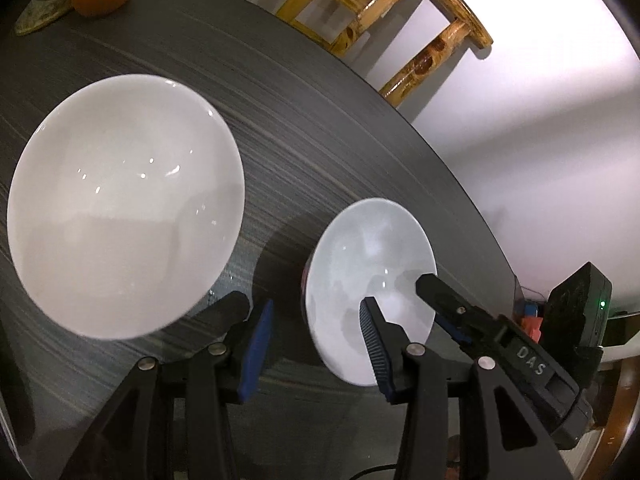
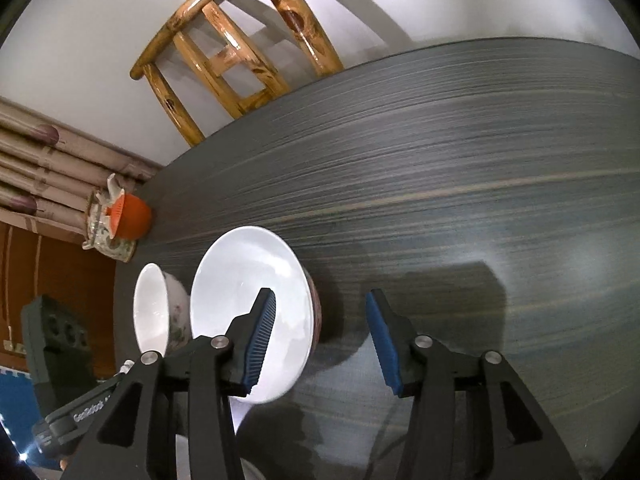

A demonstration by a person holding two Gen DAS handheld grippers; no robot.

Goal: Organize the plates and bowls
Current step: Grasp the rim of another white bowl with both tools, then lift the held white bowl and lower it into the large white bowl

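A: What's on the dark table (image 1: 320,128)?
B: Two white bowls: a large bowl (image 1: 124,204), a smaller bowl (image 1: 370,292) beside it.
A: The tongs?
B: Left gripper (image 1: 316,316) and right gripper (image 2: 322,316), marked "DAS", both spread, pinching nothing.

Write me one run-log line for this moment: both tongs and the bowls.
left tongs: open, empty | right tongs: open, empty | white bowl: on table, beside floral bowl
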